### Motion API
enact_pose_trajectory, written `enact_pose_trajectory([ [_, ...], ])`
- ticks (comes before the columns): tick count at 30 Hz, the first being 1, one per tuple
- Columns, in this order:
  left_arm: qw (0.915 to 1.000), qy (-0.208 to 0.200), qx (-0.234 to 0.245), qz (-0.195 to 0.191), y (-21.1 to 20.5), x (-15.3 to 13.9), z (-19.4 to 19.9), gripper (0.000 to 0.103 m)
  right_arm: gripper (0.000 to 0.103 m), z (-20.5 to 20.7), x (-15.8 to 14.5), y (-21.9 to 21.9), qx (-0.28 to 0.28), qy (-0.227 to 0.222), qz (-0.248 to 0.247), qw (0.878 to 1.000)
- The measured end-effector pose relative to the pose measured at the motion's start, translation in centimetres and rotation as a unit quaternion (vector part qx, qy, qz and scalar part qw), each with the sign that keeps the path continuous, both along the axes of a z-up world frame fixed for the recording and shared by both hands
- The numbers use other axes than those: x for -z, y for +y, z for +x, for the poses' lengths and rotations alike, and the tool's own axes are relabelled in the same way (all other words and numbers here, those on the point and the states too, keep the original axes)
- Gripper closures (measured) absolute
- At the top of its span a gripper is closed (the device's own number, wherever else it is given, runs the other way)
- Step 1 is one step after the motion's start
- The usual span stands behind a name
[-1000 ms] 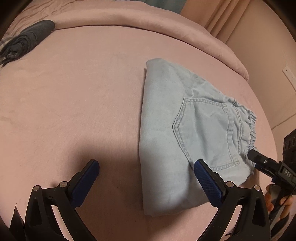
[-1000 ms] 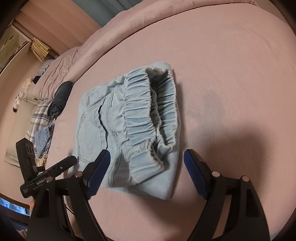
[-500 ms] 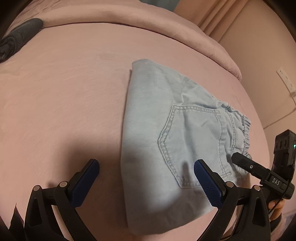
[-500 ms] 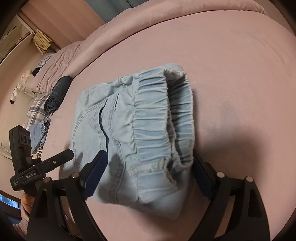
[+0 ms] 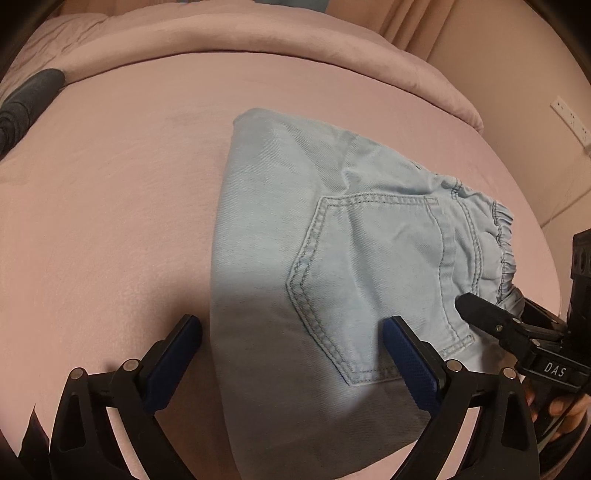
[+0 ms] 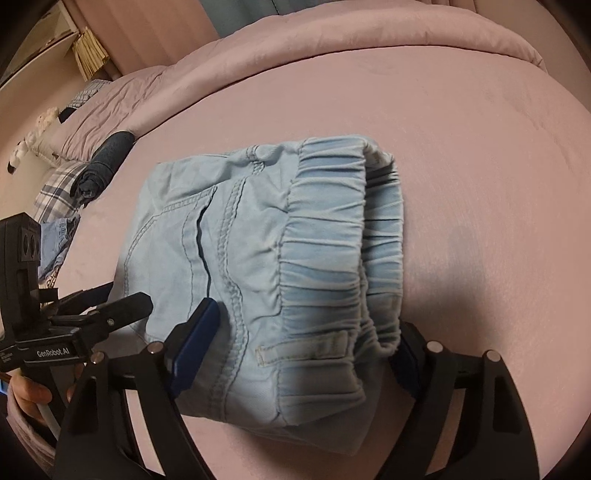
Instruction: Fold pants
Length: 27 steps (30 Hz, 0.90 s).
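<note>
Light blue denim pants [image 5: 332,258] lie folded into a compact stack on the pink bed, back pocket up. My left gripper [image 5: 291,358] is open, its fingers straddling the near folded edge of the pants. In the right wrist view the pants [image 6: 258,258] show their elastic waistband. My right gripper [image 6: 295,350] is open, its fingers on either side of the waistband end. Each gripper shows in the other's view: the right gripper [image 5: 517,332], the left gripper [image 6: 92,314].
The pink bed [image 5: 110,184] spreads wide around the pants, with a rolled pink duvet [image 5: 258,33] along the back. A dark rolled garment [image 6: 107,162] and plaid cloth [image 6: 55,184] lie at the far left. A wall with a socket [image 5: 570,120] stands to the right.
Both grippers have moved in closer to the folded pants, from beside the stack to straddling its edges. The pants have not moved on the bed.
</note>
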<state>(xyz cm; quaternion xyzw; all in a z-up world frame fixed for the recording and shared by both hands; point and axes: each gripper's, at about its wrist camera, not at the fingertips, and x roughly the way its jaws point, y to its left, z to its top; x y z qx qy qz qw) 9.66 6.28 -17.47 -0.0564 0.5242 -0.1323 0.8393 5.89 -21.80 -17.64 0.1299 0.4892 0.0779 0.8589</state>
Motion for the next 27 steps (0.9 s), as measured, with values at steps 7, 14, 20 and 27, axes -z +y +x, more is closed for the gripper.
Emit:
enact_pose_trajectory([
  [7, 0.9999, -0.004, 0.007, -0.007, -0.3, -0.5, 0.1, 0.026, 0.03, 0.0, 0.0, -0.1, 0.002, -0.009, -0.006, 1.0],
  [14, 0.9999, -0.01, -0.005, 0.01, -1.2, -0.7, 0.0, 0.042, 0.038, -0.4, -0.2, 0.1, 0.002, -0.013, -0.012, 1.0],
  [20, 0.9978, -0.035, 0.001, 0.056, -3.8, -1.1, 0.0, 0.053, 0.047, -0.8, -0.5, 0.5, 0.006, -0.017, -0.025, 1.0],
  [27, 0.9961, -0.046, 0.005, 0.076, -4.8, -1.2, 0.5, 0.061, 0.052, -1.2, -1.0, 1.6, 0.005, -0.024, -0.056, 0.998],
])
